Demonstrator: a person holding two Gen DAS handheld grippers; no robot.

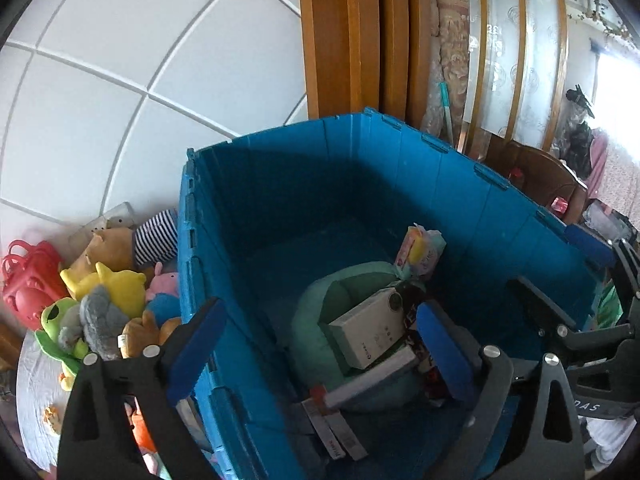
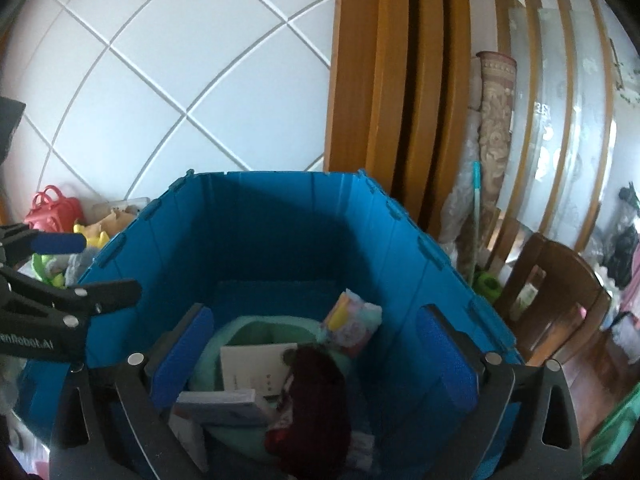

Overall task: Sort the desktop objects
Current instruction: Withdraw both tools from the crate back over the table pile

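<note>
1. My left tongs point(image 1: 320, 344) and right tongs point(image 2: 314, 354), both with blue foam pads, gape apart, empty.
2. Below them, the ribbed blue plastic crate point(image 2: 280, 232) holds a soft green cushion point(image 1: 316, 320), flat white boxes point(image 1: 370, 330) and a dark red fuzzy thing point(image 2: 314, 408).
3. Plush toys point(image 1: 108, 292) are heaped outside its left wall.

A blue crate point(image 1: 280, 208) is seen ahead; a mint-green cushion point(image 1: 316, 320), white box point(image 1: 370, 330) and dark-red plush point(image 2: 316, 400) are contained.
</note>
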